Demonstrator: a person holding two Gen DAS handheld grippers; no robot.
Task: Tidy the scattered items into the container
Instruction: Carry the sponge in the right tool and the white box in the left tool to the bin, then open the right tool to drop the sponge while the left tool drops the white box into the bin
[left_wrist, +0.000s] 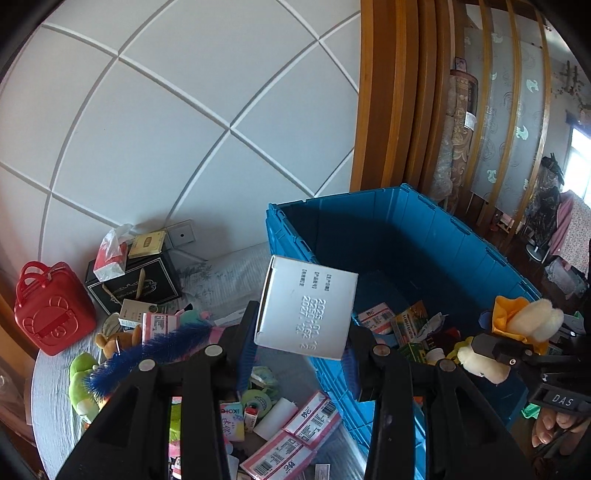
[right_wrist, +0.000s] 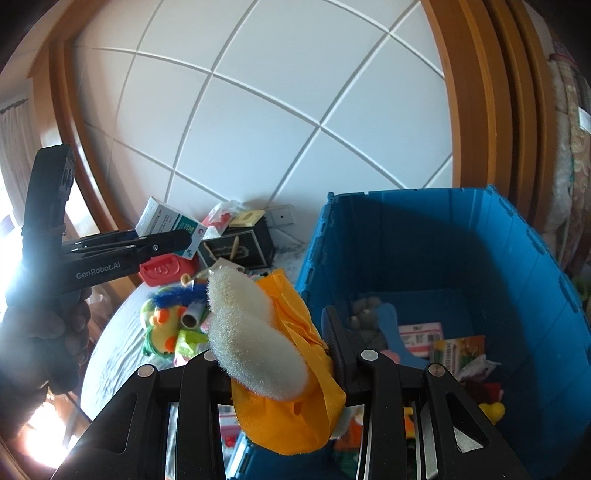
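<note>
My left gripper is shut on a white carton with a printed date, held tilted over the near rim of the blue crate. In the right wrist view the same carton shows green print in the left gripper, left of the crate. My right gripper is shut on a plush toy with cream ears and orange cloth, just left of the crate's near corner. The left wrist view shows that toy in the right gripper above the crate's right side. The right gripper's left finger is hidden by the plush.
The crate holds packets, a crayon box and small toys. On the grey-clothed table lie a red case, a black box, a blue feather brush, a green plush and pink-labelled packets. A wooden frame rises behind.
</note>
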